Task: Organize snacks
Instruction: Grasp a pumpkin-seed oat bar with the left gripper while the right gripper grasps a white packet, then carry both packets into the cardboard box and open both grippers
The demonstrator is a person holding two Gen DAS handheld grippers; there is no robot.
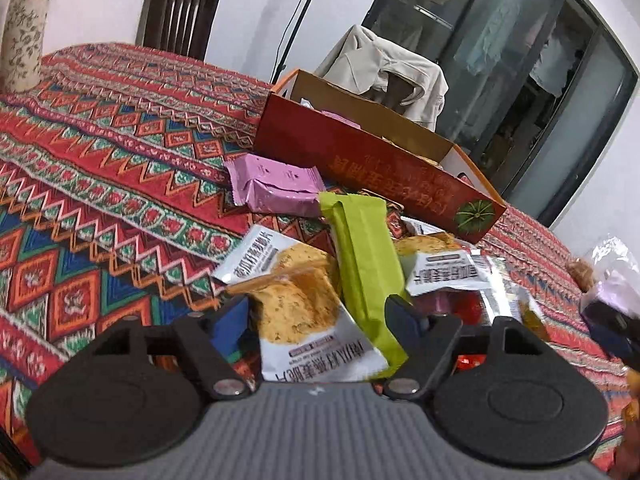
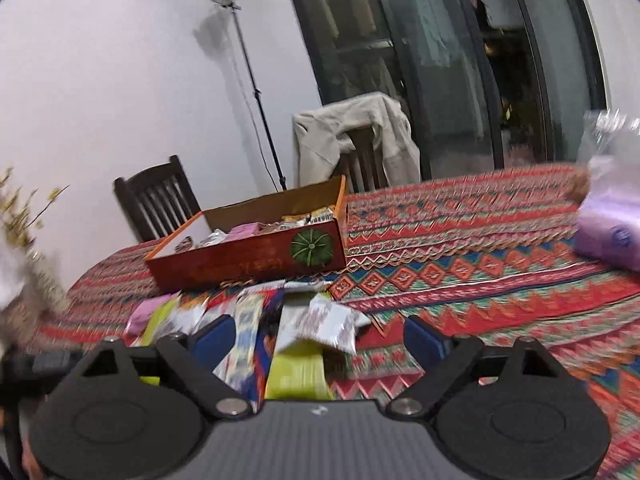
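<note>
A pile of snack packets lies on the patterned tablecloth [image 1: 100, 200] in front of a red cardboard box [image 1: 360, 160] that holds several packets. In the left wrist view a pink packet [image 1: 276, 188] lies beside the box. A green packet [image 1: 368, 264] and a white cracker packet [image 1: 304, 312] lie between the fingers of my left gripper [image 1: 316, 318], which is open around them. My right gripper [image 2: 320, 340] is open low over the same pile, with a silver packet [image 2: 320, 320] and a green packet [image 2: 296, 372] between its fingers. The box [image 2: 248, 264] stands behind the pile.
A flowered vase [image 1: 24, 32] stands at the table's far left. Dark wooden chairs [image 1: 176, 12] stand behind the table, one draped with a beige jacket [image 2: 352, 136]. A purple tissue pack [image 2: 608, 236] in clear wrap lies at the right. A lamp stand [image 2: 256, 92] rises by the wall.
</note>
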